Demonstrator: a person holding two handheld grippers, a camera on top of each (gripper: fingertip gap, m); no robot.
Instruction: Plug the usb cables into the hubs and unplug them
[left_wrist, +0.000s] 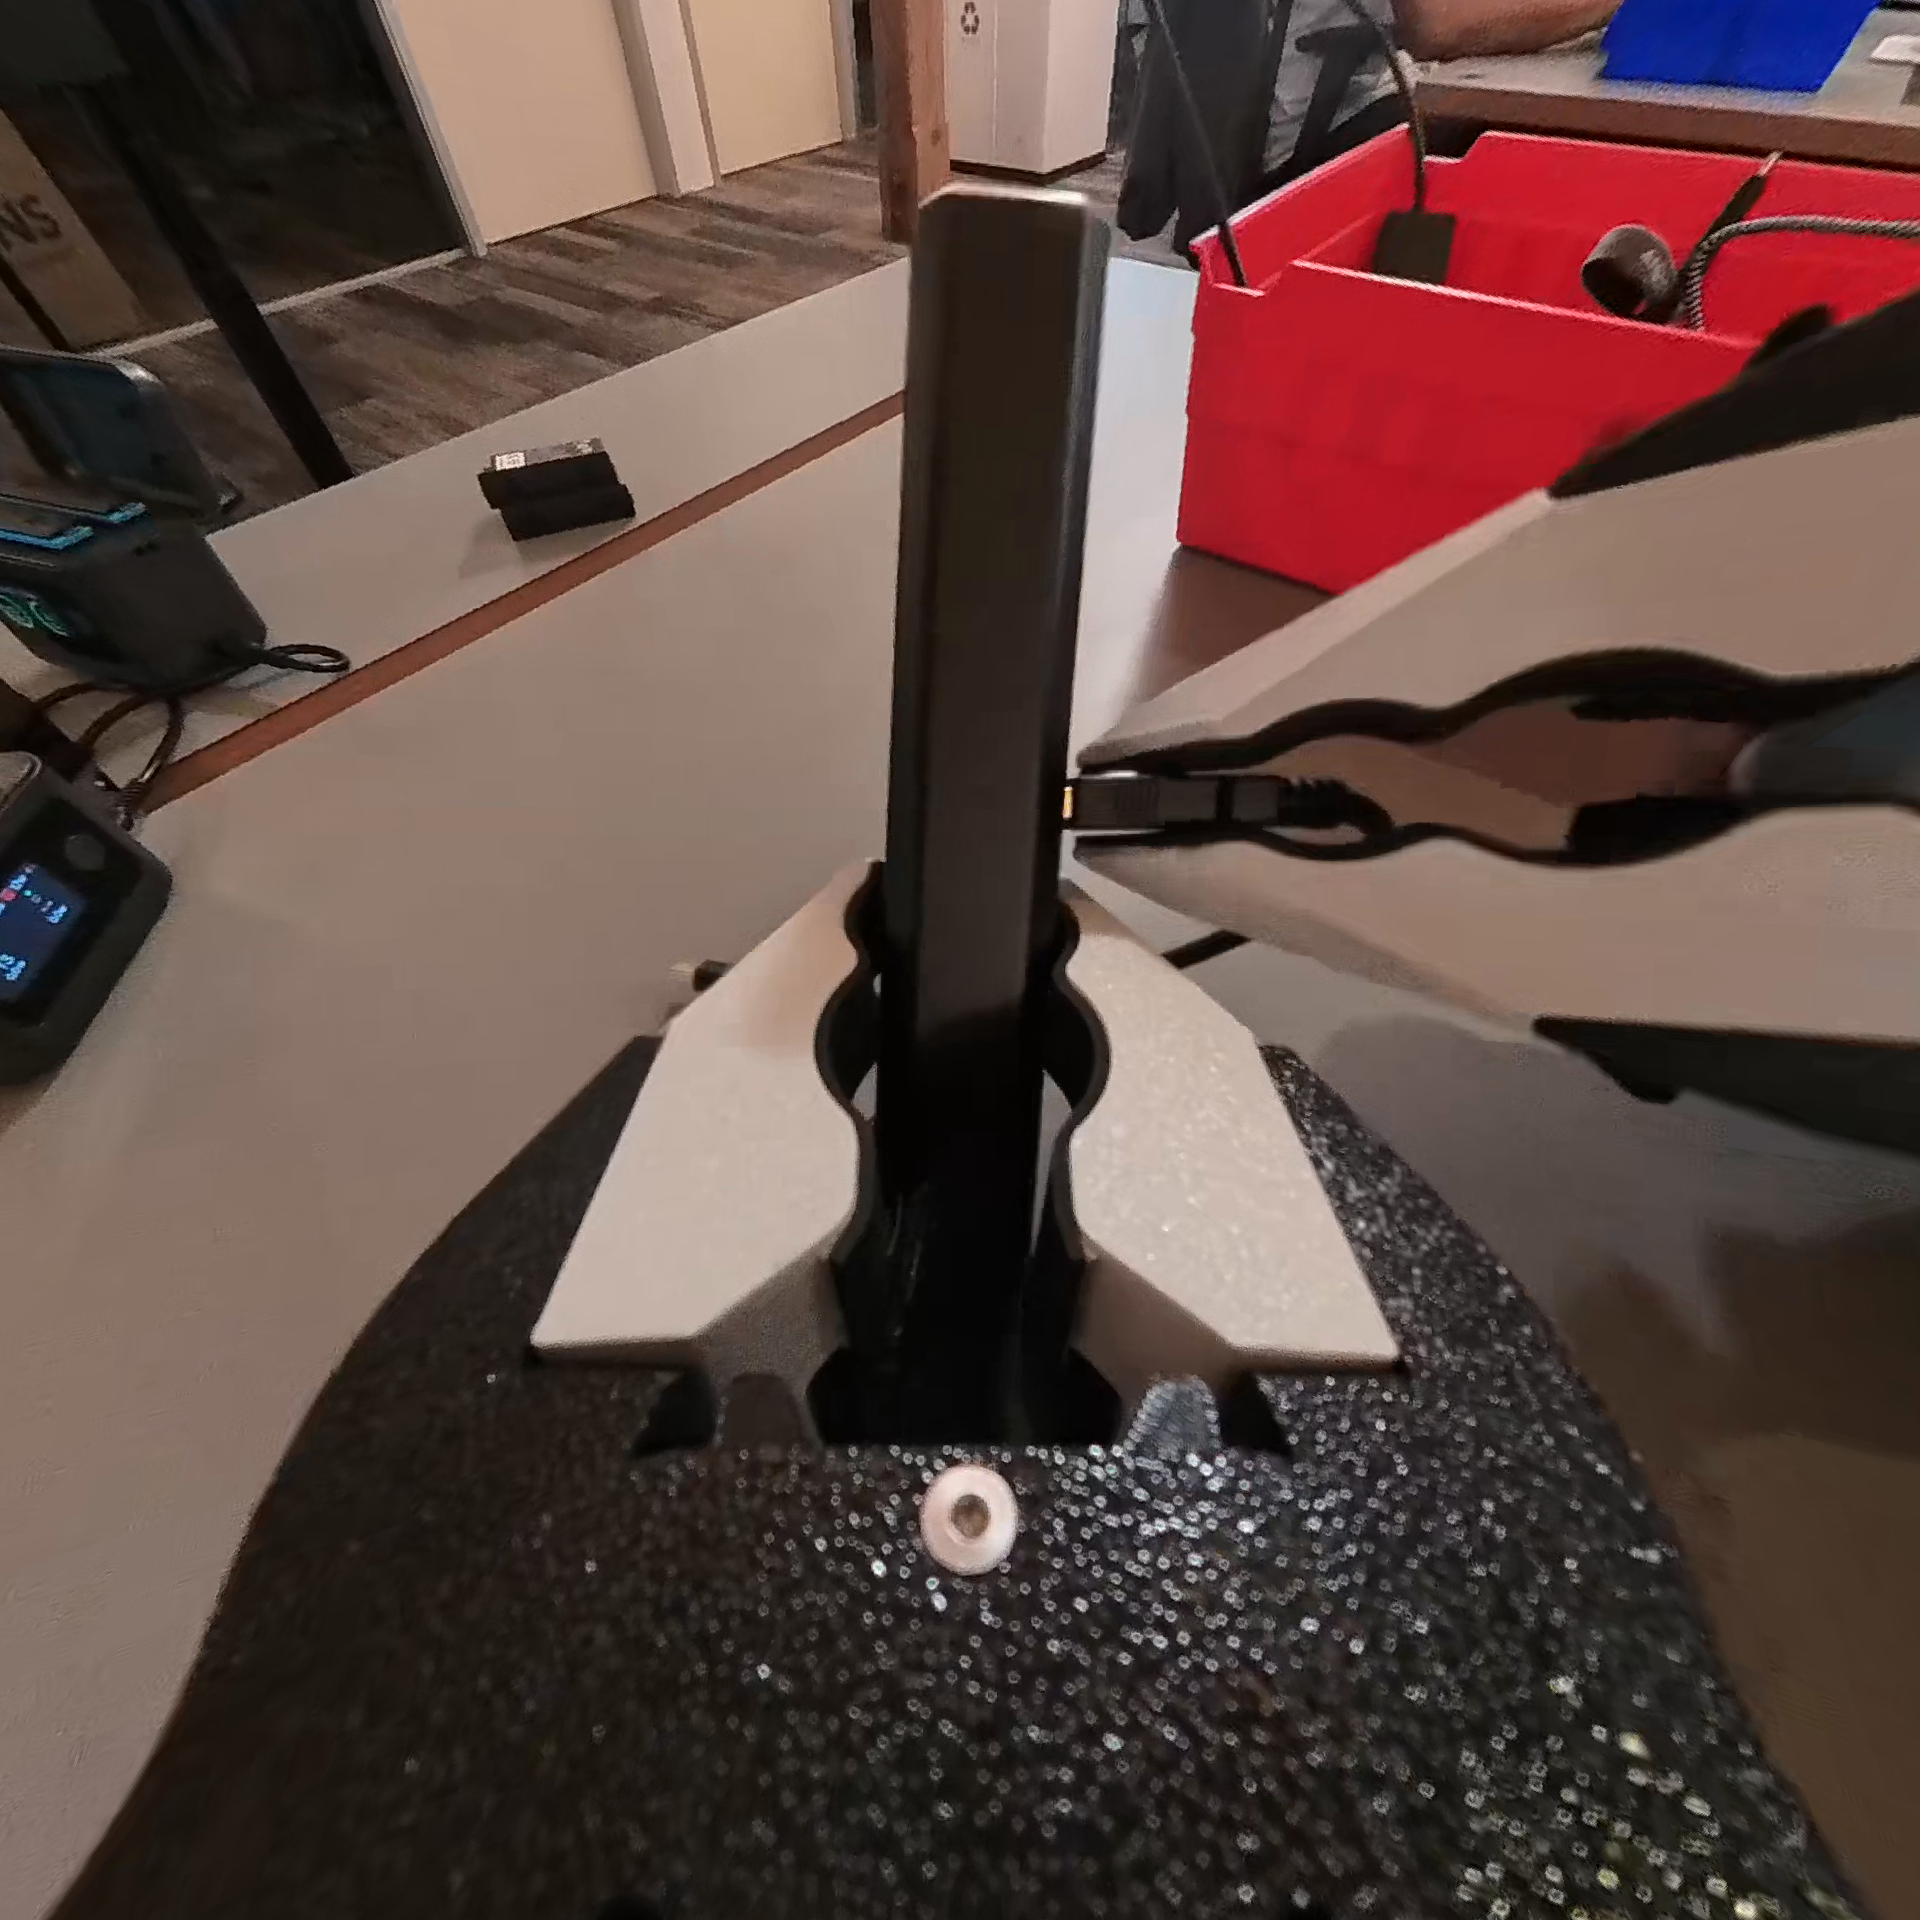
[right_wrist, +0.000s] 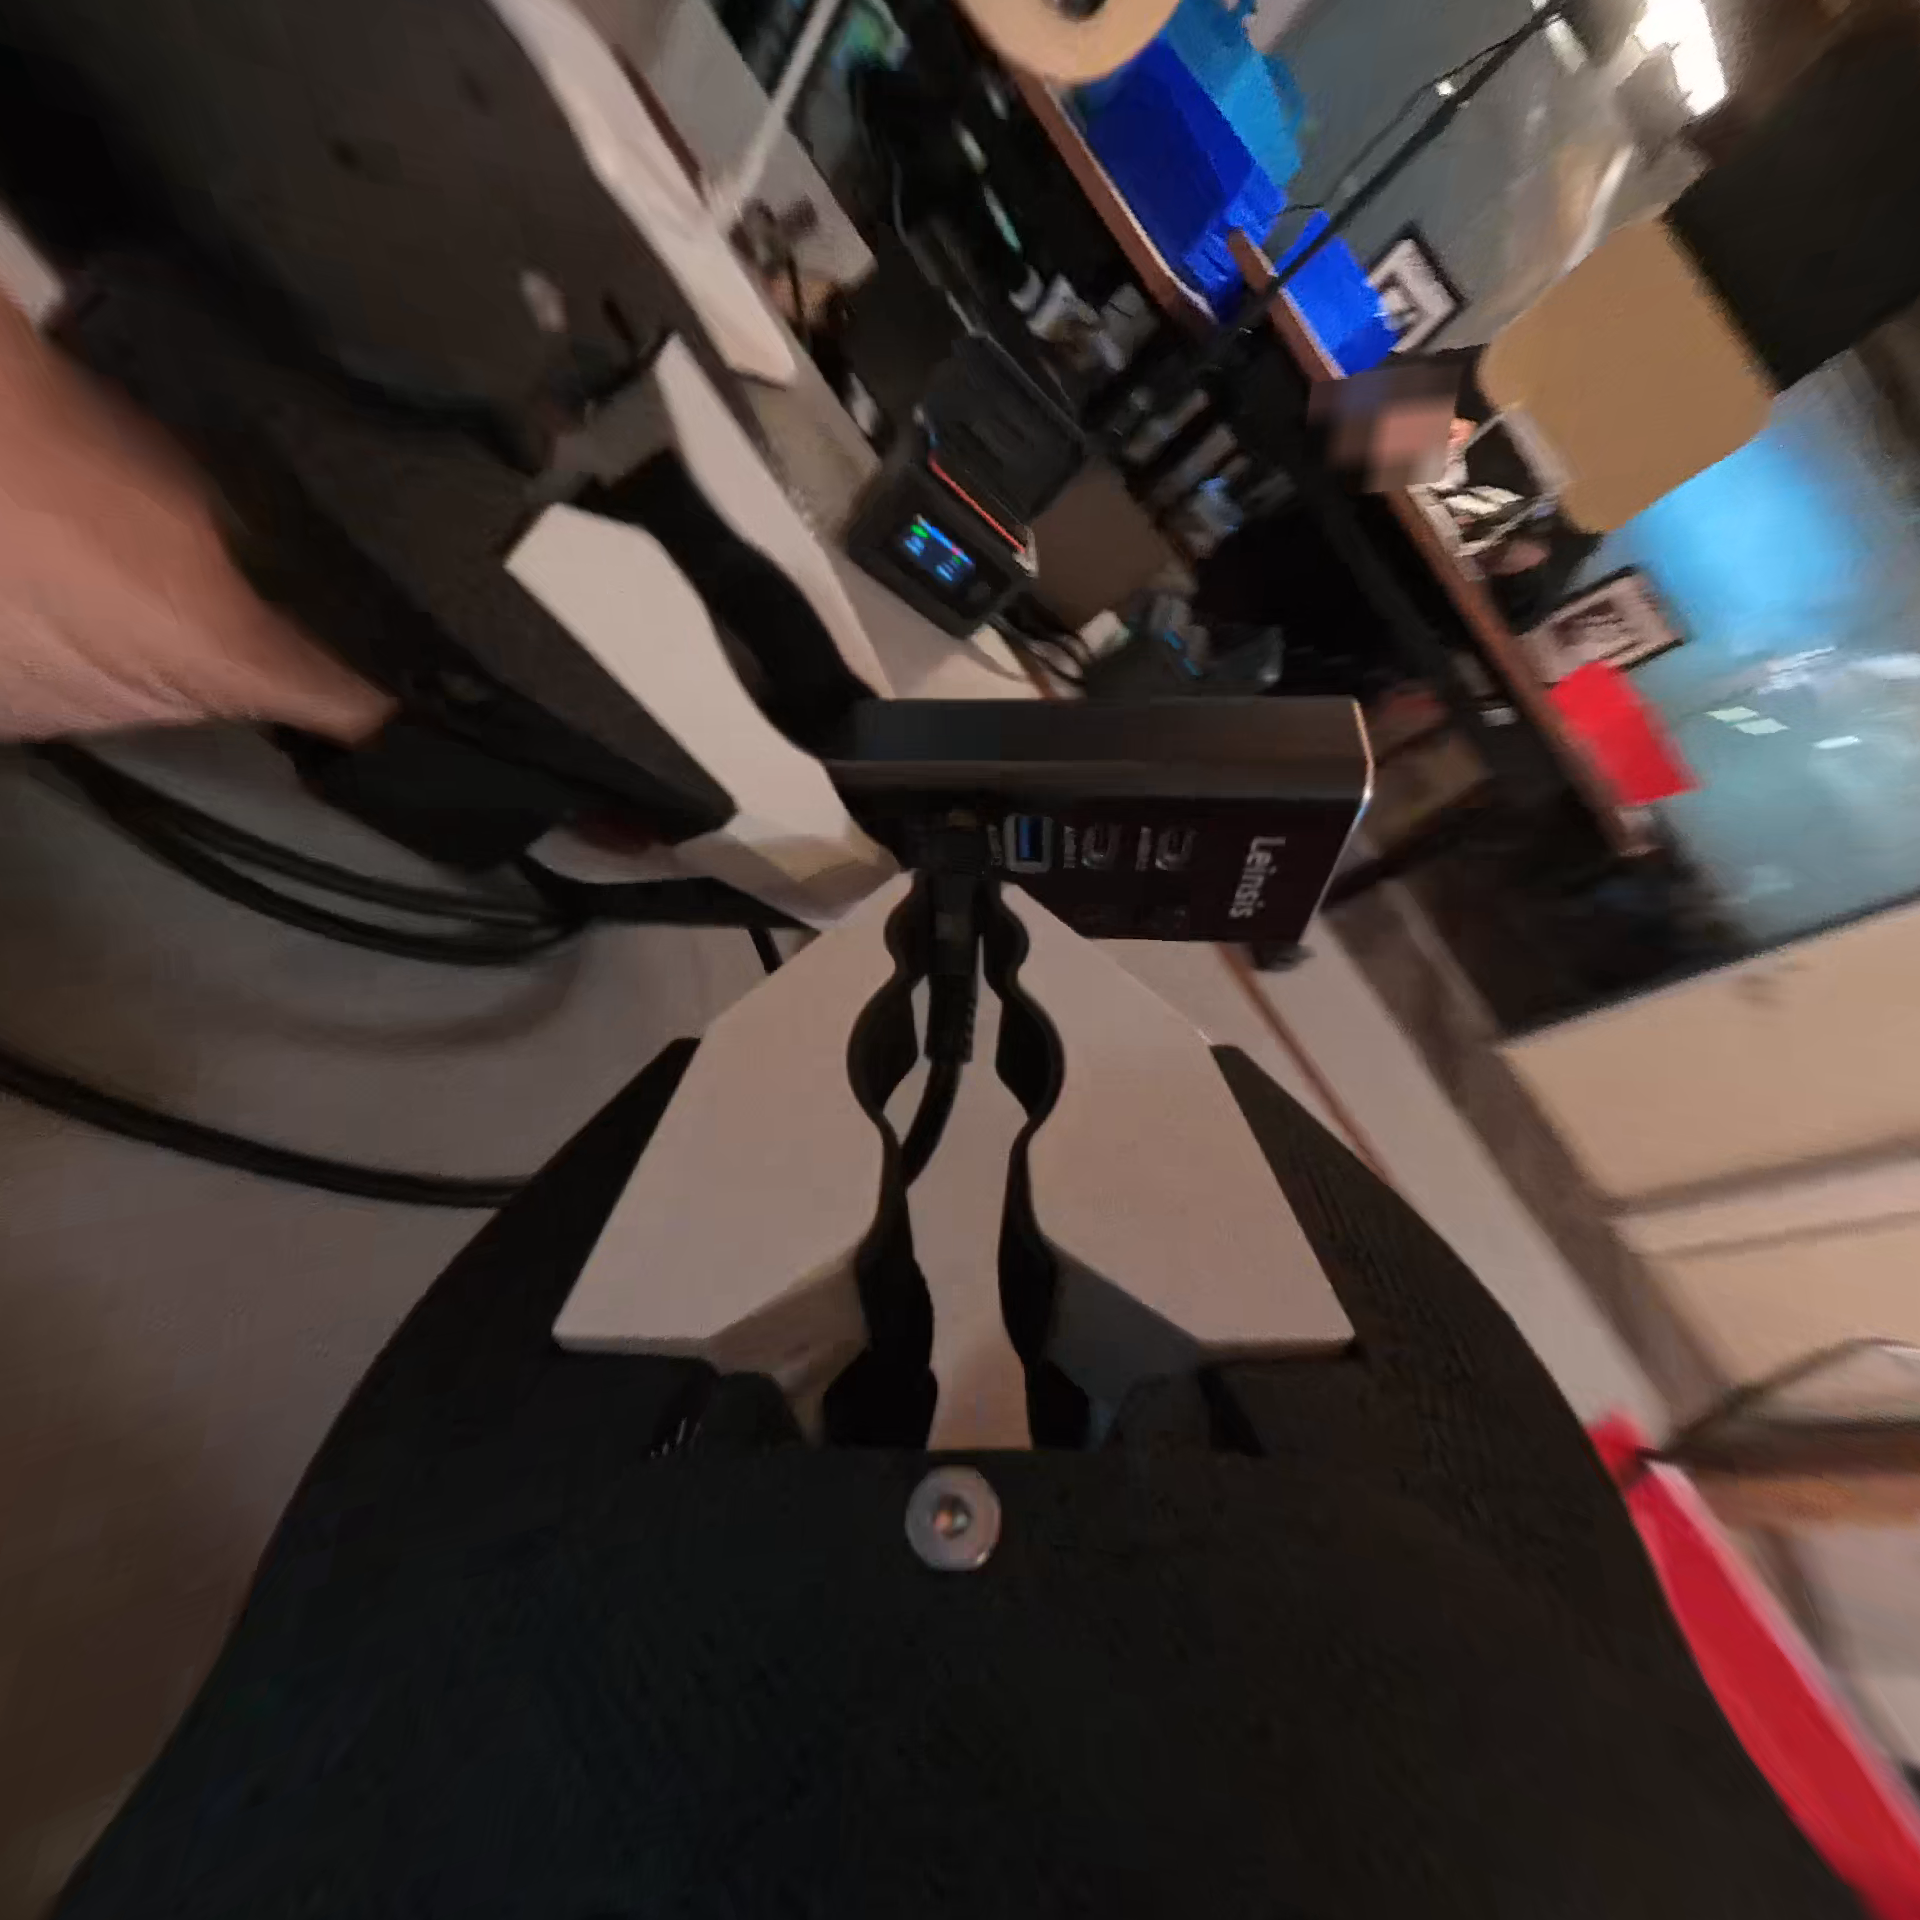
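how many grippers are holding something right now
2. The left gripper clamps the dark hub upright; the right gripper pinches the black USB plug at the hub's side.

Grey-fingered, glittery black hand-held gripper (left_wrist: 961, 935)

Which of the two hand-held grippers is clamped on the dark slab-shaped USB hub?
The left hand-held gripper holds the dark USB hub; the right hand-held gripper pinches the black cable plug.
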